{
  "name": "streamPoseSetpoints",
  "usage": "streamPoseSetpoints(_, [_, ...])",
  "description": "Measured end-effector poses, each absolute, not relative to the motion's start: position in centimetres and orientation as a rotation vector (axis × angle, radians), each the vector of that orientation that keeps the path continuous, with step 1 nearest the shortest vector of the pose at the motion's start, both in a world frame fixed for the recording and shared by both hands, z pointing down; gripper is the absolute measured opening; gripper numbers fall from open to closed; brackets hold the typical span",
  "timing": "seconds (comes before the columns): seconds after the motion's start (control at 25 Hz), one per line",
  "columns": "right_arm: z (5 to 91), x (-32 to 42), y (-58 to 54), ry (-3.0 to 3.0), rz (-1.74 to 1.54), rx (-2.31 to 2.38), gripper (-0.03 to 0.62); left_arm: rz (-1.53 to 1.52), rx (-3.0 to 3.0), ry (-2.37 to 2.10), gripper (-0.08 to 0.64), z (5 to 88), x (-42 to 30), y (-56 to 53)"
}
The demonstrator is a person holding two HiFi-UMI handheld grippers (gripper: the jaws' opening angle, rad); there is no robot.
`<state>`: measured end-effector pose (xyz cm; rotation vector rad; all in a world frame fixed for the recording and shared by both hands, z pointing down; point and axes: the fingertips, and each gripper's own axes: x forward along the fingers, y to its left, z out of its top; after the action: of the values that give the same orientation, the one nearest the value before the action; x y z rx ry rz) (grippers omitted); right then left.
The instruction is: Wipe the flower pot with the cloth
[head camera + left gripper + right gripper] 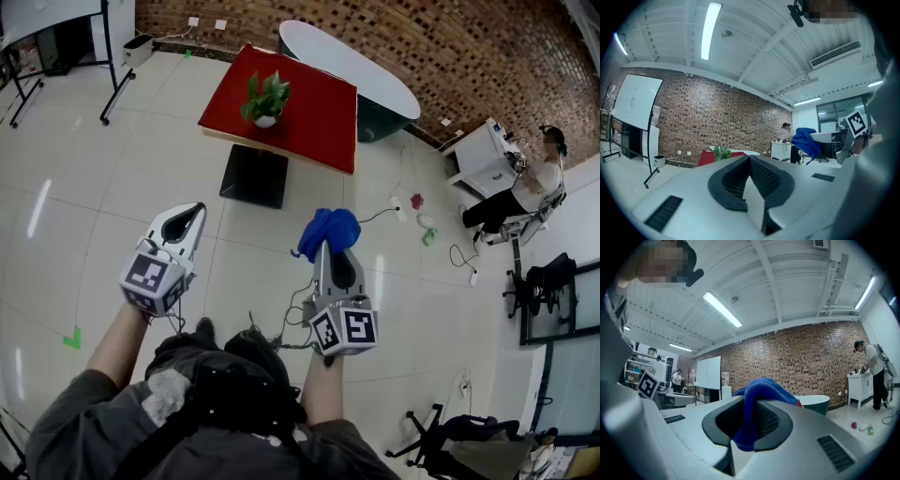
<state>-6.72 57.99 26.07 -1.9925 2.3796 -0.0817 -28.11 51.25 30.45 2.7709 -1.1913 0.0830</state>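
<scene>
The right gripper (330, 255) is clamped on a blue cloth (330, 231), which bunches up out of its closed jaws and hangs over the tip. Beside it and apart, the left gripper (193, 212) has its jaws pressed together with nothing between them. Both are held out level over bare tiled floor (112, 187), well short of the red table (314, 127).

The flower pot (265, 120), white with a leafy plant, stands toward the table's near left corner, set in from both edges. The rest of the tabletop is bare. Open floor runs from the grippers to the table's near edge and its black base (253, 175). A white oval table (375, 80) lies just past the far edge. Cables (380, 214) trail on the floor off the table's right corner.
</scene>
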Motion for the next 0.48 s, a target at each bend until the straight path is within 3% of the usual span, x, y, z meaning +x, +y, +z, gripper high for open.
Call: streamPoseSetpoints(0.48, [27.2,-6.1,53.1,2.364,-0.079,-1.989,0.057,0.106,2.729,-1.189,0.009,32.4,-28.3,48.6])
